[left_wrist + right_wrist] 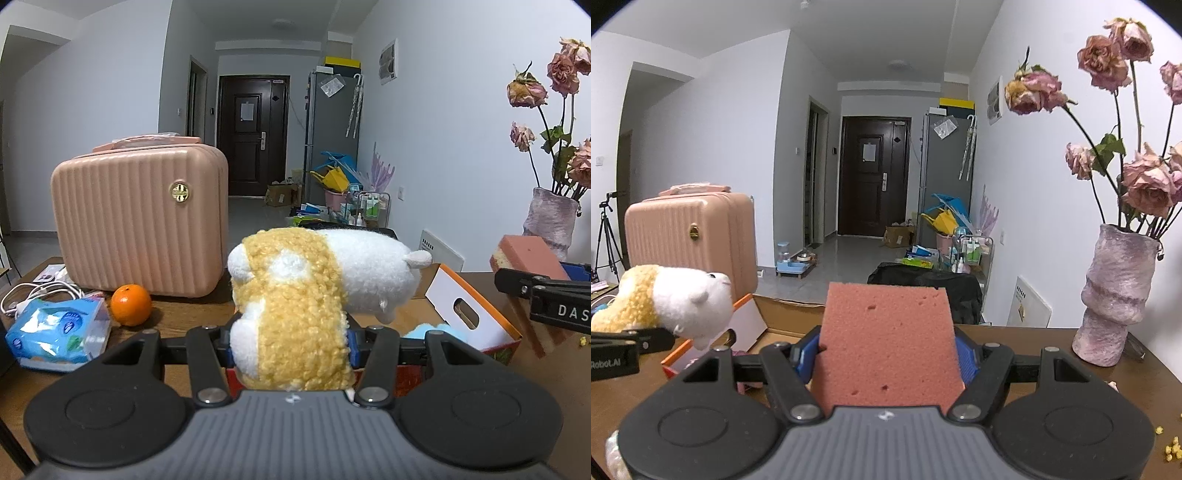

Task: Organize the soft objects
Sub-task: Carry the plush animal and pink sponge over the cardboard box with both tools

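My left gripper [290, 347] is shut on a yellow-and-white plush toy [306, 288], held above an open cardboard box [476, 314] with an orange rim. The plush also shows at the left of the right wrist view [672, 299]. My right gripper [886, 354] is shut on a pink sponge [888, 339], held above the table just right of the same box [753, 325]. The sponge and right gripper show at the right edge of the left wrist view [528, 254]. Something light blue and fluffy [439, 330] lies in the box.
A pink ribbed case [140, 218] stands at the back left of the wooden table [177, 314]. An orange [131, 304], a blue tissue pack [59, 332] and white cables [37, 291] lie left. A vase of dried roses [1115, 295] stands right.
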A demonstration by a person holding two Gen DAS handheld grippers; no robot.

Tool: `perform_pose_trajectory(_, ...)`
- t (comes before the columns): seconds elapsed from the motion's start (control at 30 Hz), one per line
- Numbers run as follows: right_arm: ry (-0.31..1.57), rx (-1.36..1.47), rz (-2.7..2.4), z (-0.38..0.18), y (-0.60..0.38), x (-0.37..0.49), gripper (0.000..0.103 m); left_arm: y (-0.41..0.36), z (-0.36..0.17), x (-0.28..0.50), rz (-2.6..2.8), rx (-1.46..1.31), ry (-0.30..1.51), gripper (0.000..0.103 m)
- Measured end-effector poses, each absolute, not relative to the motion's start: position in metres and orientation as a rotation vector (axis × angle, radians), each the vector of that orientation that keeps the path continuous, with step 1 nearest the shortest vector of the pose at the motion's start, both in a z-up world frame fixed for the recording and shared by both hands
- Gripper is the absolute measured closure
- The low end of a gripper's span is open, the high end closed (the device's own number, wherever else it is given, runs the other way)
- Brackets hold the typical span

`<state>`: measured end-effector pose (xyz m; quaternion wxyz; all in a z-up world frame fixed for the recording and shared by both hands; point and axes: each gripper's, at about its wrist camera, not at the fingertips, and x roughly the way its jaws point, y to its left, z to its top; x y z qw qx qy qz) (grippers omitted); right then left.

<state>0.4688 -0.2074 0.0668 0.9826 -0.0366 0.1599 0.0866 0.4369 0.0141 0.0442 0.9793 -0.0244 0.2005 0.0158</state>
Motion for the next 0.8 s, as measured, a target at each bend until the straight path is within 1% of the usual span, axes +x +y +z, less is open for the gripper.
perform_pose_trajectory(0.4, 0.37, -0.083, 0.175, 0.061, -0.2, 0.526, 0.034, -0.004, 0.042, 0.489, 0.021, -0.055, 0.403, 0.052)
perform_pose_trajectory(0.8, 0.439, -0.101, 0.172, 0.033, -0.193, 0.555, 0.034, -0.012, 0.031, 0.533, 0.03, -0.036, 0.428, 0.052)
